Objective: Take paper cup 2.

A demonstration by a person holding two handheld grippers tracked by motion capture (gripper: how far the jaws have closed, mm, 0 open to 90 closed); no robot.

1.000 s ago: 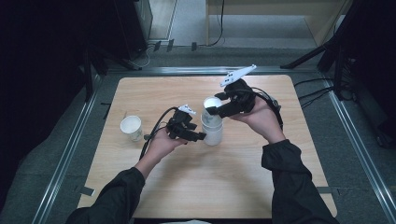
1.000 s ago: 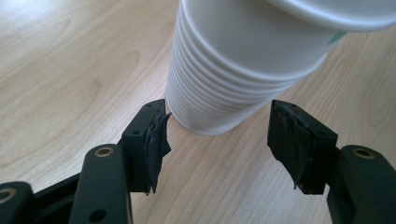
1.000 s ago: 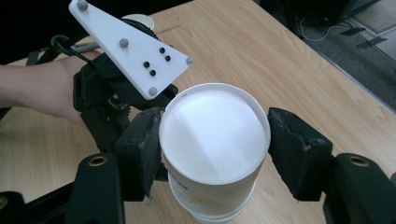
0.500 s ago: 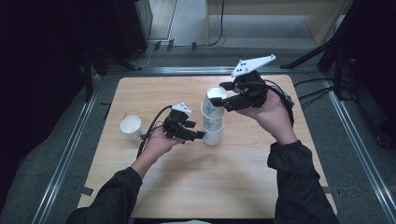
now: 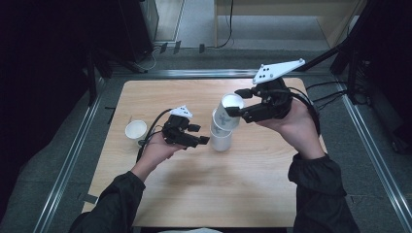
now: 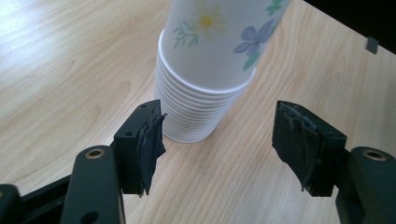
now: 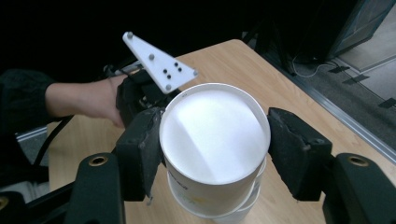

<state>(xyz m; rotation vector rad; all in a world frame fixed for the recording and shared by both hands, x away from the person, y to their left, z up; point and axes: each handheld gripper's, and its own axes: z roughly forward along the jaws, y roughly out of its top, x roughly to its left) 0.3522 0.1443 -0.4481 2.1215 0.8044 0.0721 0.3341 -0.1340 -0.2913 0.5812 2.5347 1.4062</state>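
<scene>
A stack of nested floral paper cups (image 5: 221,140) (image 6: 201,109) stands on the wooden table (image 5: 194,184). My right gripper (image 5: 236,103) (image 7: 215,144) is shut on the top cup (image 5: 228,115) (image 7: 215,135), both pads pressing its sides. This cup (image 6: 224,32) is tilted and raised above the stack, its lower end still in the stack's mouth. My left gripper (image 5: 200,134) (image 6: 217,140) is level beside the stack's base; its jaws have just been opening and stand clear of the cups, the stack just beyond their tips.
A single white paper cup (image 5: 136,129) stands upright at the table's left side. Metal rails (image 5: 73,155) run along the table's edges, with cables at the right. The near half of the tabletop is bare wood.
My right gripper has risen and moved right, drawing the top cup up from the stack. My left gripper's jaws have spread off the stack and the hand has edged up.
</scene>
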